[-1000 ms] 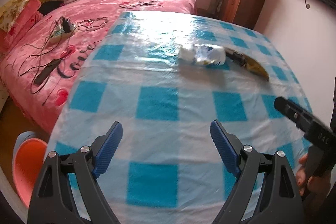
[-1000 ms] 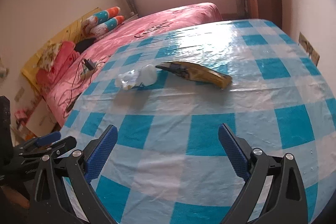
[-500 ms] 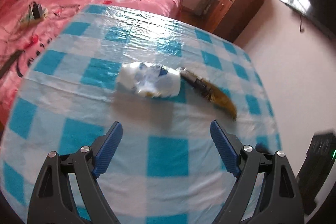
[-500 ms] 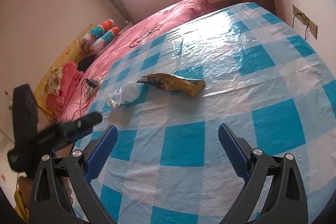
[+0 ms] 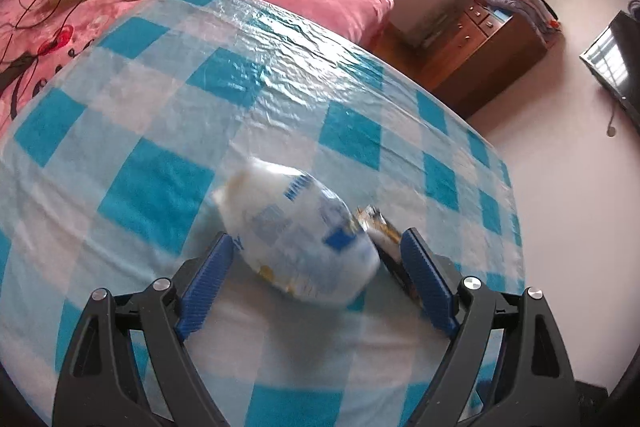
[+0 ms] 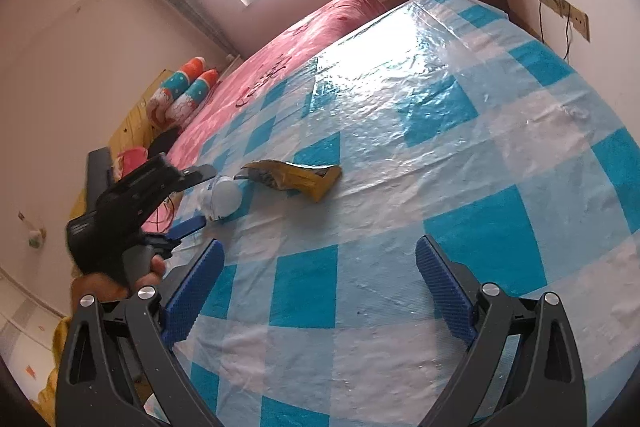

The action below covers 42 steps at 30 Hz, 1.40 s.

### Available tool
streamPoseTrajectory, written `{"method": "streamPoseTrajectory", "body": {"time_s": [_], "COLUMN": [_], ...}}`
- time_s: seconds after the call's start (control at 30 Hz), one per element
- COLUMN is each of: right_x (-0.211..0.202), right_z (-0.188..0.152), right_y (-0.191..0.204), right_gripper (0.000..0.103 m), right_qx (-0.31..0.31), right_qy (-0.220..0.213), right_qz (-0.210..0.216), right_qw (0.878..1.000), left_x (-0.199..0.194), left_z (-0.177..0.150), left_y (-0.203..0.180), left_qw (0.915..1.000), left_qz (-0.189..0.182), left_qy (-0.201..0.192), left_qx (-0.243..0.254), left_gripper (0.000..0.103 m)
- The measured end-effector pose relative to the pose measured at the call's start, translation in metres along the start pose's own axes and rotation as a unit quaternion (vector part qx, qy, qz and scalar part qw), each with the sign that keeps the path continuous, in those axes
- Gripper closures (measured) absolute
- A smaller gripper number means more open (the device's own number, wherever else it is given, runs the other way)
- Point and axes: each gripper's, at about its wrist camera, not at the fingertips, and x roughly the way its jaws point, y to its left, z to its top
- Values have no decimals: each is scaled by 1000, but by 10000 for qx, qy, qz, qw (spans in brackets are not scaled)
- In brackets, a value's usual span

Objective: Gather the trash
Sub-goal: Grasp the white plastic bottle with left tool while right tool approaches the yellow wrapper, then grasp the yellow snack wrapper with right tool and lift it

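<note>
L gripper (image 5: 316,259) open wide, straddling crumpled white wrapper (image 5: 300,239) at 6 o'clock on checked tablecloth (image 5: 160,115), yellow snack bag (image 6: 296,179) touching at its 3 o'clock, so squeeze w/ pads centred on wrapper only; R gripper (image 6: 318,283) open, empty, nr 6 o'clock edge.

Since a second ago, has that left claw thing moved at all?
Yes. The left gripper has come forward over the checked tablecloth; the white crumpled bag, far off before, now sits between its open fingers, untouched.
</note>
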Motion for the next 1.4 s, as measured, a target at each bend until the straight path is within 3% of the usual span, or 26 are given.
{"method": "streamPoseTrajectory", "body": {"time_s": [0.2,0.4,0.5,0.6,0.9,1.27,1.4], "right_x": [4,12,16,20,25,43,51], "right_z": [3,7,8,9,8,5,8], "right_y": [-2,2,5,8,23,43,48], "right_gripper": [8,8,8,8,8,8,8], "right_qx": [20,35,-2,-53,-372,-944,-977], "right_qy": [61,115,151,165,168,200,312], "right_qz": [152,248,237,190,-108,-808,-837], "right_qw": [9999,9996,9996,9997,9991,9920,9912], "left_x": [14,15,15,16,9,-15,-22], "left_z": [11,0,-5,-9,-12,-21,-25], "left_y": [-8,-16,-20,-24,-17,13,25], "left_qw": [9981,9912,9861,9775,9765,9834,9830], "left_qz": [490,1042,1283,1584,1238,559,437], "left_qy": [-80,-137,-201,-261,-255,-102,-59], "left_qx": [368,807,1033,1366,1748,1722,1784], "left_gripper": [17,17,24,38,44,44,44]}}
